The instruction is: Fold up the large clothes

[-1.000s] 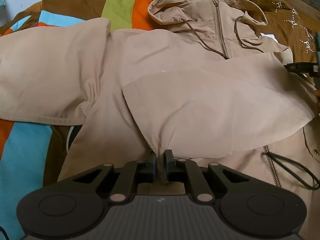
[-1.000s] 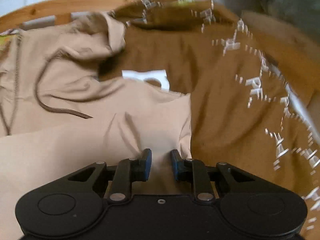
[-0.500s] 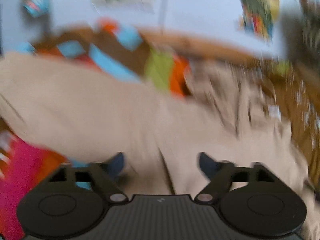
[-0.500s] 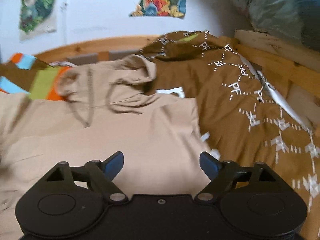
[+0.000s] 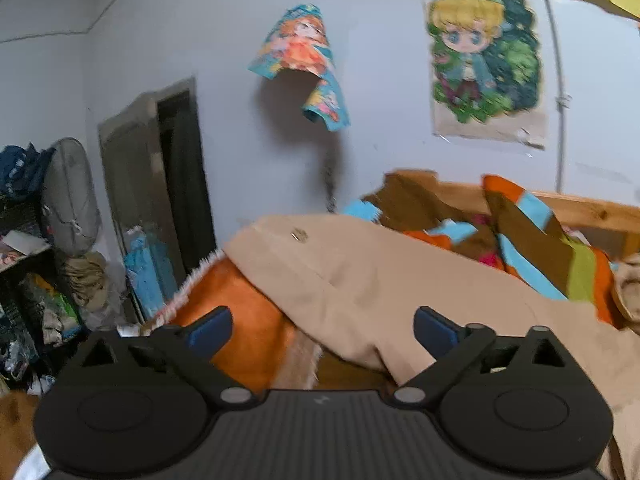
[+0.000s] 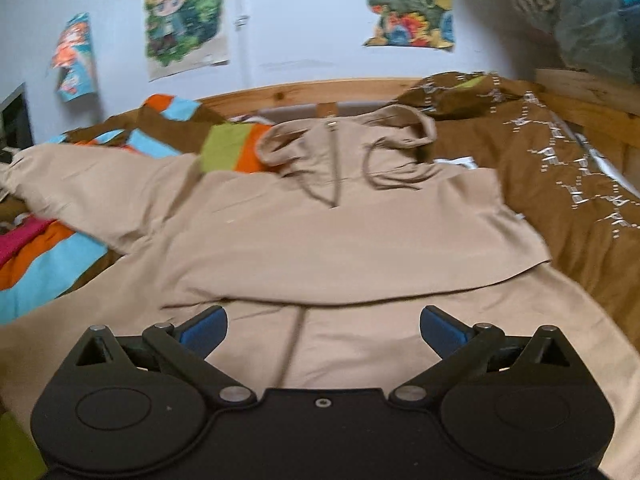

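Left gripper (image 5: 322, 326): jaws spread wide, nothing between the blue pads; it hangs above the bed edge, aimed up at the wall.

Right gripper (image 6: 323, 326): jaws likewise wide apart and holding nothing, poised over the lower front of the garment.

Beige hooded jacket (image 6: 340, 248): spread front-up on the bed, hood (image 6: 348, 136) towards the wooden headboard (image 6: 280, 96), zip running down the middle. One sleeve has been laid across the chest, its straight lower edge crossing the body just ahead of the right gripper.

Other sleeve (image 5: 380, 280): stretched out sideways (it fills the middle of the left wrist view), lying over the striped blanket with its cuff end near the bed's edge; a small round fastener, possibly a snap, shows near that end.

Striped blanket (image 6: 48, 264): orange, blue, green, brown and pink bands under and beside the jacket.

Brown patterned garment (image 6: 560, 184): lies just beside the jacket on its other side, white lettering across it, touching the jacket's edge.

Wall (image 5: 240, 40): pale, with cartoon posters (image 5: 484, 64); one poster (image 5: 304, 60) hangs curled and half loose.

Doorway (image 5: 176, 184): dark opening beside the bed, with cluttered shelves (image 5: 28, 264) further off.
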Action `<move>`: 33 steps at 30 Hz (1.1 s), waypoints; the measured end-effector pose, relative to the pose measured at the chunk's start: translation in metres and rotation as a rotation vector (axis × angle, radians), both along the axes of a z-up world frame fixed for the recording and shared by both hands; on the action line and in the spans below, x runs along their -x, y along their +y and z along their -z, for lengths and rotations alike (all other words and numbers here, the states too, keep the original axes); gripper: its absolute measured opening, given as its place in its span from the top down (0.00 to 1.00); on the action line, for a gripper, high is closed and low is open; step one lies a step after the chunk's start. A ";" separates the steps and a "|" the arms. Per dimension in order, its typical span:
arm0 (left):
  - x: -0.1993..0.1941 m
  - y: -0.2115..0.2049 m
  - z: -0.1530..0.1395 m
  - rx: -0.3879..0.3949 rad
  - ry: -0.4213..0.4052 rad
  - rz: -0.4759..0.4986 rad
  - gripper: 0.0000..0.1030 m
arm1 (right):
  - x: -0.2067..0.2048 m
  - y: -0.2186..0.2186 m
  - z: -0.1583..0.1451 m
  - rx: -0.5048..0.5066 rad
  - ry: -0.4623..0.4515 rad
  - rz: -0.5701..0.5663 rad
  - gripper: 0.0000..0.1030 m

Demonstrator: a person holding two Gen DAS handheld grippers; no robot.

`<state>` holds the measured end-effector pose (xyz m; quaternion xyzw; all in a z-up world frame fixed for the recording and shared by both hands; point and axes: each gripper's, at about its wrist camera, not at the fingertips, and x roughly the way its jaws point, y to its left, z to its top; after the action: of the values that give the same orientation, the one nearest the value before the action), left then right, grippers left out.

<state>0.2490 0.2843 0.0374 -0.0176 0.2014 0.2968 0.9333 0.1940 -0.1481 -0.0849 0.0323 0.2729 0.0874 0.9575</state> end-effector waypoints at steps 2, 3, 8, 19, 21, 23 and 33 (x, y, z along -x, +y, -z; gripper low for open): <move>-0.011 0.003 -0.001 -0.026 0.021 -0.038 0.14 | 0.004 0.009 0.000 0.013 -0.008 -0.033 0.01; -0.018 0.004 -0.002 -0.041 0.032 -0.059 0.17 | 0.006 0.012 0.000 0.021 -0.016 -0.044 0.01; -0.048 0.025 -0.004 -0.061 0.073 -0.200 0.38 | 0.007 0.020 0.004 0.017 -0.010 -0.070 0.01; -0.042 -0.025 -0.036 -0.158 -0.135 -0.153 0.96 | 0.005 0.009 0.011 -0.016 -0.003 -0.034 0.01; -0.034 -0.056 -0.045 -0.195 -0.210 -0.006 0.96 | 0.005 0.005 0.010 -0.031 -0.004 -0.019 0.01; -0.022 -0.093 -0.049 -0.221 -0.275 0.156 0.96 | 0.006 -0.001 0.008 -0.046 -0.012 -0.003 0.01; 0.021 -0.247 0.026 -0.040 -0.179 0.696 0.96 | -0.013 -0.053 -0.019 -0.205 -0.040 0.077 0.01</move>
<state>0.2278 0.0377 0.0113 0.0445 0.1068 -0.0379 0.9926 0.2065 -0.2010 -0.0663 0.1388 0.2419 0.0785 0.9571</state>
